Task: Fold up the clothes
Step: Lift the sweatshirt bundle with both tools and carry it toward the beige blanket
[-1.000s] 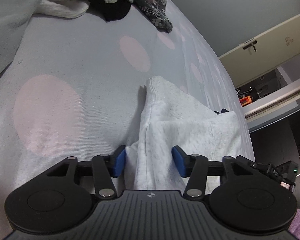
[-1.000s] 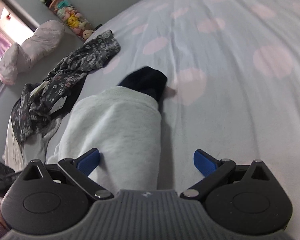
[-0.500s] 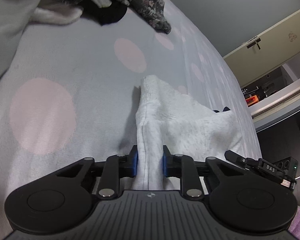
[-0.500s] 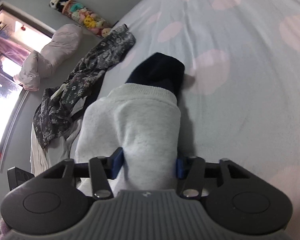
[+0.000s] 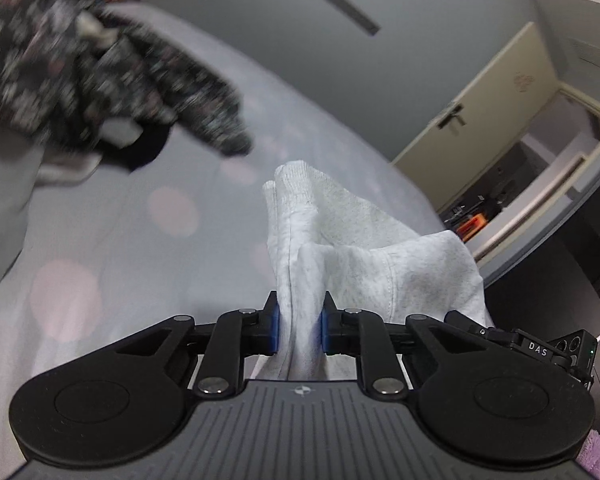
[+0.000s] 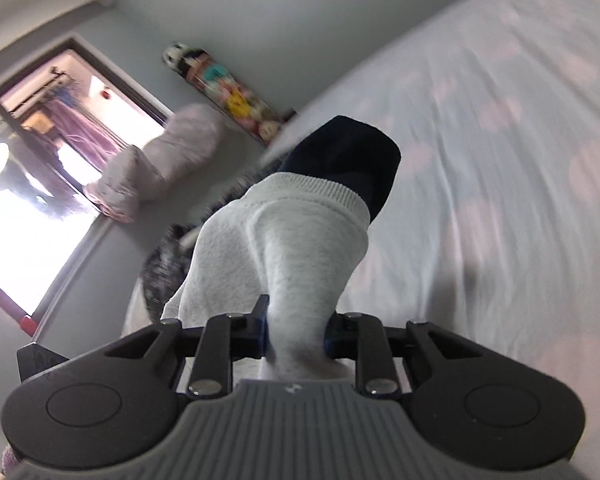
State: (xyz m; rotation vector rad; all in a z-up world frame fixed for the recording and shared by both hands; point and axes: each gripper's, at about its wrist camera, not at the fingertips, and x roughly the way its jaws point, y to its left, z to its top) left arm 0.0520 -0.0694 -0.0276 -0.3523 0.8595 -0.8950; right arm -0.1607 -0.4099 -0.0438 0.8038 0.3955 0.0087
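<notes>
Grey garment pinched at both ends above the bed; no fold made yet.

Left gripper point(image 5: 299, 330) has just been closing and now pinches a bunched end of the light grey garment point(image 5: 364, 248), which rises off the dotted bedsheet point(image 5: 112, 248). Right gripper point(image 6: 295, 330), likewise just closing, clamps the ribbed end of the same grey cloth, with a dark navy piece point(image 6: 352, 160) showing beyond the hem. Judged: grasp complete, folding and laying flat outstanding. Beyond the grey garment, a floral dark garment point(image 5: 112, 76) heaps on the sheet and could crowd the folding area; a pink pillow point(image 6: 160, 164) lies farther off by the window point(image 6: 36, 184).
</notes>
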